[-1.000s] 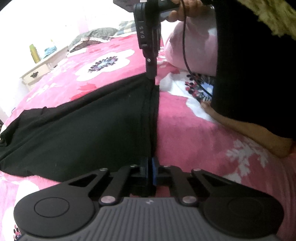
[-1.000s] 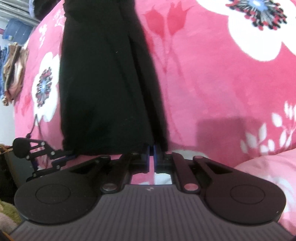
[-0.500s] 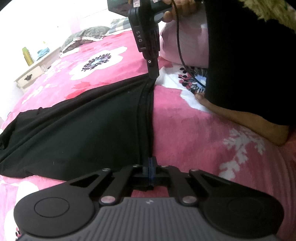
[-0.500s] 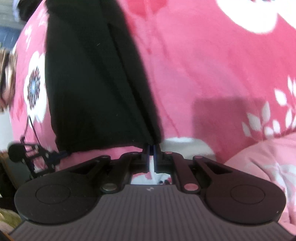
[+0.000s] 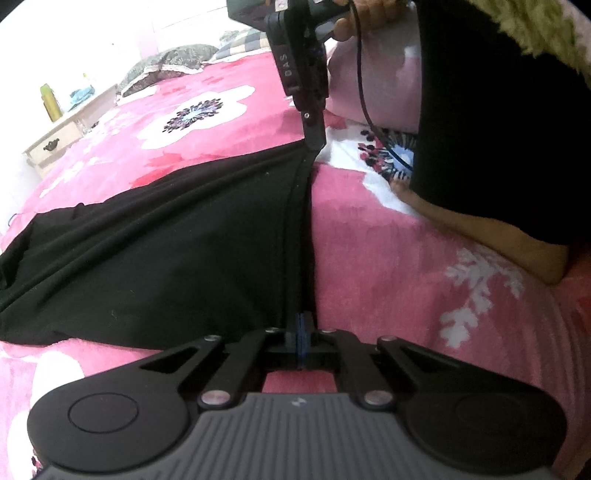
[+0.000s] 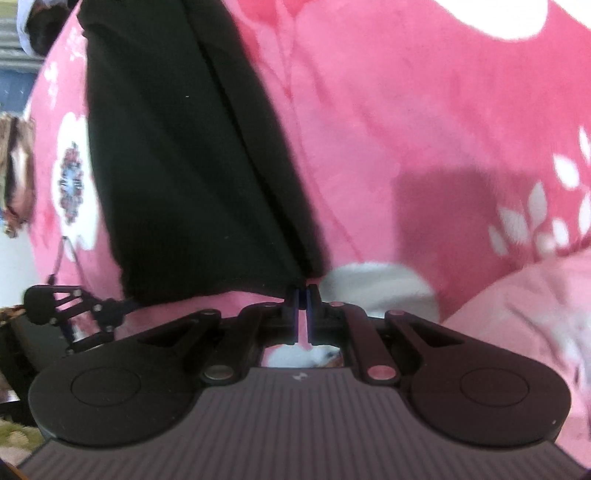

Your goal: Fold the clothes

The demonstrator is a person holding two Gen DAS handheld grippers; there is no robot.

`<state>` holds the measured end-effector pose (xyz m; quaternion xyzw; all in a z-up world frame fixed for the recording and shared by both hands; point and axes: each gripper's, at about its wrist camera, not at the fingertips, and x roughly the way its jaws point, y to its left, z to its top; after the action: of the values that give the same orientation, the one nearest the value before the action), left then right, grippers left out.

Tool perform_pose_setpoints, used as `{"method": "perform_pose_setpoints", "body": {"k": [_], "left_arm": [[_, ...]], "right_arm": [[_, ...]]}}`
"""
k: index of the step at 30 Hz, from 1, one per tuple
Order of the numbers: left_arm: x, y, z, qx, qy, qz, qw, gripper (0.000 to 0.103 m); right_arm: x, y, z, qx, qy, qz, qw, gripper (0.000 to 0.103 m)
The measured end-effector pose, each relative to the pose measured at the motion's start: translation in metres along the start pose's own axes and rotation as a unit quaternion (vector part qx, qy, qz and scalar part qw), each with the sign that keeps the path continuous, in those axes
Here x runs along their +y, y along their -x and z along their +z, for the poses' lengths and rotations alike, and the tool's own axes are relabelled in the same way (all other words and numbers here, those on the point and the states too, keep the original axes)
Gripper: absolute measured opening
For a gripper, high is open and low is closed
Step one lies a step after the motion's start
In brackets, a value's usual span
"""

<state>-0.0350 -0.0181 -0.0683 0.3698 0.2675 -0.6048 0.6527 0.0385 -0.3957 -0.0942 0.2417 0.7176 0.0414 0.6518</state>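
Black garment [image 5: 166, 258] lies spread on a pink flowered blanket [image 5: 388, 258], filling the centre and left of the left wrist view. Plain dark knit, no print visible. Long shallow creases fan leftward from the two held corners. Its right edge is pulled into a straight, doubled hem running from bottom centre up to upper centre of the frame.

Left gripper [image 5: 301, 332]: jaws together, clamped on the near end of that edge. Right gripper [image 6: 303, 295]: jaws nearly together, pinching the garment's corner at the tips. In the left wrist view it stands at top centre, a hand [image 5: 369, 14] on its handle.

Bedside table [image 5: 51, 144] at upper left.
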Motion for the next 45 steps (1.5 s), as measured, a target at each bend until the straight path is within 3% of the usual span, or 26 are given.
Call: {"method": "perform_pose_setpoints", "body": {"k": [4,7,13,16,19,23,27,30,33,37,43,45], "left_arm": [[-0.003,-0.002,0.002,0.005,-0.004,-0.007,1.0000,0.002],[-0.001,0.003,0.007,0.006,-0.007,-0.006,0.9999,0.013],[0.021,0.025,0.031,-0.055,0.031,0.002,0.9980,0.017],[0.022,0.006,0.046,-0.086,0.043,0.016,0.9952,0.017],[0.010,-0.033,0.056,-0.080,0.042,0.013,0.9959,0.017],[-0.009,-0.062,0.053,-0.061,0.010,0.010,0.9980,0.021],[-0.017,-0.060,0.044,-0.068,0.003,0.017,0.9975,0.023],[-0.014,-0.060,0.045,-0.067,0.015,0.012,0.9976,0.023],[-0.014,-0.060,0.046,-0.067,0.014,0.011,0.9976,0.023],[-0.017,-0.059,0.046,-0.069,0.014,0.017,0.9973,0.024],[-0.015,-0.059,0.044,-0.074,0.019,0.014,0.9969,0.024],[-0.016,-0.059,0.044,-0.075,0.020,0.014,0.9969,0.024]], "right_arm": [[0.002,-0.008,0.005,-0.004,0.014,-0.023,1.000,0.002],[0.004,-0.012,0.007,-0.005,0.021,-0.036,0.999,0.003],[0.005,-0.014,0.009,-0.006,0.020,-0.042,0.999,0.003],[0.009,-0.015,0.010,-0.007,0.028,-0.051,0.998,0.005],[0.011,-0.014,0.010,-0.008,0.030,-0.054,0.998,0.008],[0.014,0.005,0.010,-0.010,0.041,-0.069,0.997,0.031],[0.020,0.044,0.024,-0.062,0.054,-0.082,0.993,0.038],[0.032,0.053,0.044,-0.105,0.066,-0.050,0.991,0.038],[0.053,0.035,0.057,-0.122,0.104,-0.027,0.987,0.036],[0.086,0.003,0.065,-0.152,0.173,-0.051,0.972,0.029],[0.098,-0.014,0.084,-0.165,0.208,-0.060,0.962,0.023],[0.085,-0.002,0.089,-0.165,0.211,-0.062,0.961,0.022]]}}
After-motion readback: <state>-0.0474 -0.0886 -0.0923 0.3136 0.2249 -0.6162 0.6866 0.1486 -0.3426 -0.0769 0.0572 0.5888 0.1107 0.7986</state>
